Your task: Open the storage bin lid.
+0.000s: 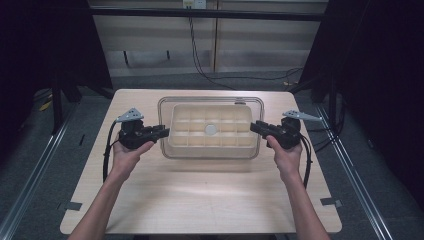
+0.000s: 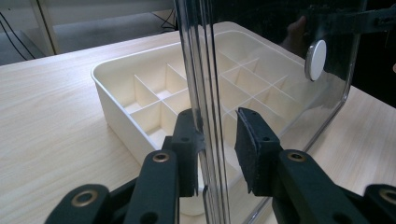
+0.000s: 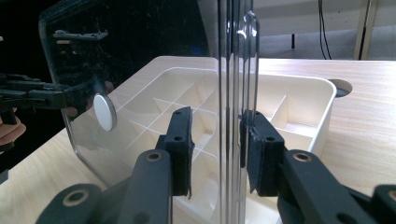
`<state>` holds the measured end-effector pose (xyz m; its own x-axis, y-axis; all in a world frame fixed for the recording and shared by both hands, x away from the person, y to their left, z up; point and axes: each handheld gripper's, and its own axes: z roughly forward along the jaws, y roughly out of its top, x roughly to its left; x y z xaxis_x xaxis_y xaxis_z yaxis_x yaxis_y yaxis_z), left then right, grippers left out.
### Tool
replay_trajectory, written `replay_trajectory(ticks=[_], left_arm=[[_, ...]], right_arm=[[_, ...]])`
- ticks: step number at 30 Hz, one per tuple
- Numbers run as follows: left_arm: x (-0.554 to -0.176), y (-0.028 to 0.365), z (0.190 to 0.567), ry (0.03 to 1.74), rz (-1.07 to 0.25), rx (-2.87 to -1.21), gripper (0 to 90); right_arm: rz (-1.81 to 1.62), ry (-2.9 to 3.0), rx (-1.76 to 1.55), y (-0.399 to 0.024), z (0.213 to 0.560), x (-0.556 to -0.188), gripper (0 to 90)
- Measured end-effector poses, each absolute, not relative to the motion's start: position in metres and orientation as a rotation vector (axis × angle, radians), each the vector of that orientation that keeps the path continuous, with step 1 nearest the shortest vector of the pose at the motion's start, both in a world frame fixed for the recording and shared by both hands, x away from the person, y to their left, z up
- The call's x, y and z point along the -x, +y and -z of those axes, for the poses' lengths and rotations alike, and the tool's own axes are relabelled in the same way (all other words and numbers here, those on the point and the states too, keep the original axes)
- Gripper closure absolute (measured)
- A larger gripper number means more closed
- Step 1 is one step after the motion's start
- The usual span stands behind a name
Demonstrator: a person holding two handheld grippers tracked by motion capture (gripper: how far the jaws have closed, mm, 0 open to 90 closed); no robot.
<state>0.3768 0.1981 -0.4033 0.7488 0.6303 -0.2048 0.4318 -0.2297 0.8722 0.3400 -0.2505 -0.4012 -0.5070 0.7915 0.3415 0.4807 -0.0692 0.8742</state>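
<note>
A clear plastic lid [image 1: 210,100] with a white round knob [image 1: 211,129] is held up over a cream compartment tray [image 1: 175,142] on the table. My left gripper [image 1: 165,132] is shut on the lid's left edge and my right gripper [image 1: 253,126] on its right edge. In the left gripper view the lid [image 2: 280,70] stands edge-on between the pads of the left gripper [image 2: 215,140], with the tray [image 2: 116,112] behind and the knob [image 2: 316,59] on its right face. In the right gripper view the right gripper [image 3: 217,140] clamps the lid [image 3: 140,60]; the knob [image 3: 104,112] shows left, the tray [image 3: 303,98] behind.
The light wooden table [image 1: 200,200] has bare room in front of the tray and at both sides. A round hole [image 3: 343,87] sits in the tabletop beyond the tray. Black cables [image 1: 200,65] run across the floor behind the table; dark curtains flank it.
</note>
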Motion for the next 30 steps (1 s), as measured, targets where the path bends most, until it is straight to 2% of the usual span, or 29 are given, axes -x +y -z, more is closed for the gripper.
replay_trajectory(ticks=[17, 30], left_arm=[[-0.359, 0.202, 0.394, 0.787, -0.25, -1.88, 70.7], [-0.344, 0.201, 0.398, 0.762, -0.248, -1.893, 70.3]], right_arm=[[-1.614, 1.943, -1.351, -0.249, 0.391, -0.324, 66.5], [-1.646, 1.904, -1.353, -0.251, 0.387, -0.297, 67.7]])
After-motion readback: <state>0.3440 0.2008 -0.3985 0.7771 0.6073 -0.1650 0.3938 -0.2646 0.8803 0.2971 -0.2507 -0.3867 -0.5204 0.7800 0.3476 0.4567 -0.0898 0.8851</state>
